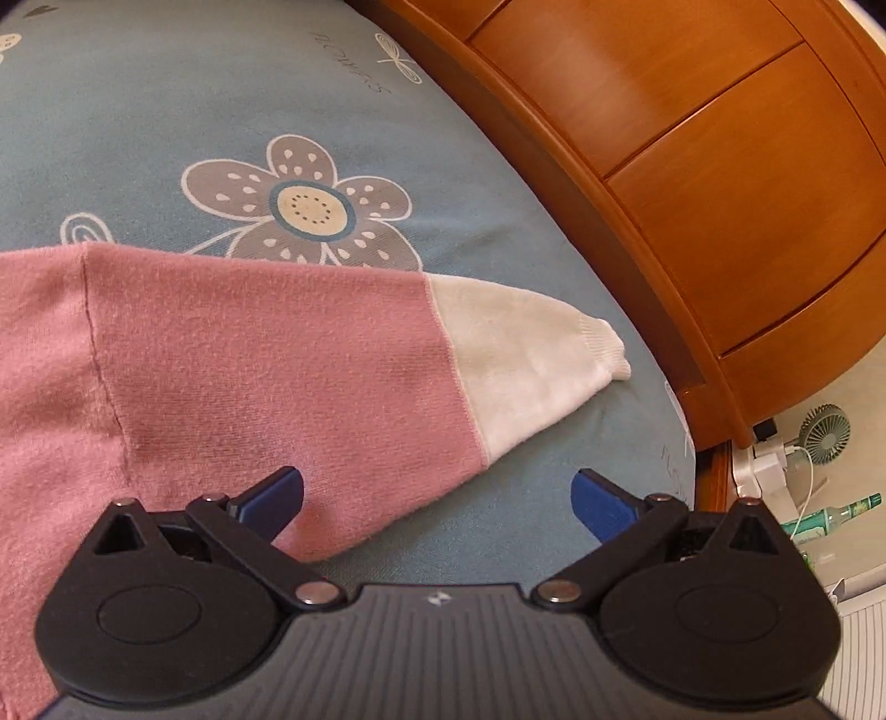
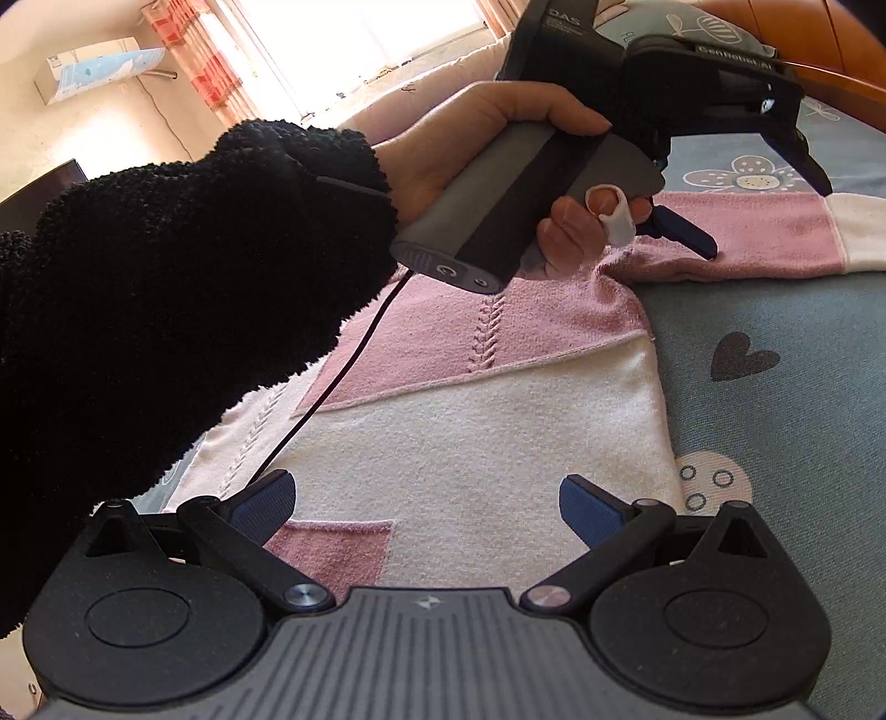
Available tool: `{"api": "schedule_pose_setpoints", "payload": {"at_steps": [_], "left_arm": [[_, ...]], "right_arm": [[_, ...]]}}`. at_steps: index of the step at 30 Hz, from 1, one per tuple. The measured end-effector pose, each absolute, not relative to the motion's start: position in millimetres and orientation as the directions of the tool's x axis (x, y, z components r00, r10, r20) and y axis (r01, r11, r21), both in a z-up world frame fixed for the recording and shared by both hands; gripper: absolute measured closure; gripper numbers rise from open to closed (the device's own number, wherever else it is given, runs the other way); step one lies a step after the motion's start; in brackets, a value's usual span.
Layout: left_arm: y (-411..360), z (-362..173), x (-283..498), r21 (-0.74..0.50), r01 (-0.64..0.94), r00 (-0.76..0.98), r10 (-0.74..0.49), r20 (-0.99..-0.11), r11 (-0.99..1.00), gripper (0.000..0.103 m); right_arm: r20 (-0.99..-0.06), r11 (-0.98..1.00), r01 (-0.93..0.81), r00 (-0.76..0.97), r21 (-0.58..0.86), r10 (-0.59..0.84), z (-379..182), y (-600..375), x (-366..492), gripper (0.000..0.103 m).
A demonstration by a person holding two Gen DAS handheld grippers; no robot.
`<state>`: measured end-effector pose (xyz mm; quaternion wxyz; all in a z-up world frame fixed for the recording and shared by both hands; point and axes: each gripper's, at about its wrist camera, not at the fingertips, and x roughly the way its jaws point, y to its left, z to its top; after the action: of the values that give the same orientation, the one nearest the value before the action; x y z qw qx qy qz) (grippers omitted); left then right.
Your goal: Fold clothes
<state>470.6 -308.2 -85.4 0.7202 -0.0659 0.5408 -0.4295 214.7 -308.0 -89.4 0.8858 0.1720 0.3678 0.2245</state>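
The pink-and-cream knitted sweater [image 1: 232, 354] lies flat on the blue flowered bedsheet [image 1: 166, 122], its sleeve running long-axis ahead and rightward of the left gripper [image 1: 437, 498], nearer than the right gripper [image 2: 426, 507]; both hover with jaws apart, empty.

A bed [image 1: 487, 183] with a blue-grey sheet printed with flowers and hearts stands just beside an orange-brown wooden dresser [image 1: 720, 166] with drawers. On the pale floor [image 1: 853, 387] near its foot lie a small fan [image 1: 826, 426] and a green bottle [image 1: 830, 518]. Bright daylight pours through a window [image 2: 354, 39] with red-patterned curtains [image 2: 205, 66]; an air conditioner [image 2: 94, 69] hangs on the cream wall [image 2: 66, 144].
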Motion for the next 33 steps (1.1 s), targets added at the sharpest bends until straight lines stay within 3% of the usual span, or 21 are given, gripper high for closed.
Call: {"api": "schedule_pose_setpoints", "payload": {"at_steps": [8,15,19,28,33], "left_arm": [[-229.1,-10.2,434.0,-0.392,0.527,0.229,-0.570,-0.789,0.754,0.001],[-134.7,58.8,367.9,-0.308,0.436,0.380,-0.483,-0.789,0.846,0.001],[-84.2,71.1,324.6,-0.256,0.371,0.424,-0.408,-0.808,0.893,0.001],[-5.5,-21.4,273.4,-0.242,0.194,0.458,-0.306,-0.835,0.951,0.001],[18.8,-72.3,253.7,-0.237,0.120,0.474,-0.266,-0.840,0.964,0.001]], "right_arm": [[-0.622,0.876,-0.252,0.625,0.411,0.472,-90.5,-297.1,215.2,0.000],[-0.679,0.913,-0.265,0.611,0.309,0.407,-95.3,-272.1,212.5,0.000],[-0.726,0.936,-0.266,0.593,0.233,0.349,-103.9,-256.6,214.2,0.000],[-0.772,0.958,-0.285,0.605,0.021,0.197,-113.0,-221.9,216.4,0.000],[-0.770,0.961,-0.276,0.606,0.030,0.199,-114.5,-224.0,217.4,0.000]]}}
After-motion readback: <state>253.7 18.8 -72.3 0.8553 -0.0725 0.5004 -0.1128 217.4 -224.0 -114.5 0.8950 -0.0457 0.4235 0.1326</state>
